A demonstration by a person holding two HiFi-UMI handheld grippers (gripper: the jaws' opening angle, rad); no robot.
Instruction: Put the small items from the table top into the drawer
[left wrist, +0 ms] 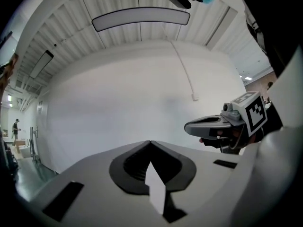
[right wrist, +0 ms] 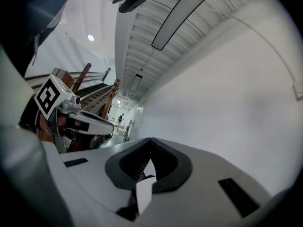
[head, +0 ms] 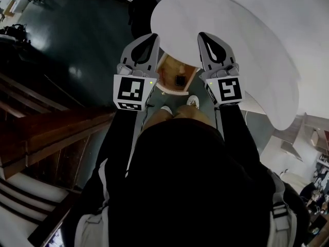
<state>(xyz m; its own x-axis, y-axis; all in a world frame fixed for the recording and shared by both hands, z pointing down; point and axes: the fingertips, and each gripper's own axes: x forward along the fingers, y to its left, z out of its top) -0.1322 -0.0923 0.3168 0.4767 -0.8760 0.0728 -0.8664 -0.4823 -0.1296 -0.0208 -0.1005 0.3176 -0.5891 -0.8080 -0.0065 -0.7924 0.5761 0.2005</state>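
My left gripper and right gripper are held up side by side in front of the person's body, both shut with nothing between the jaws. Between them and lower down I see a light wooden drawer standing open, with a small black square item lying inside. The rounded white table top lies beyond the grippers; no small items show on it. In the left gripper view the left gripper points at a white wall, with the right gripper beside it. The right gripper view shows the right gripper and the left gripper.
A dark wooden staircase runs along the left, above a dark green floor. The person's legs and shoes are below the drawer. Shelving and clutter stand at the right edge.
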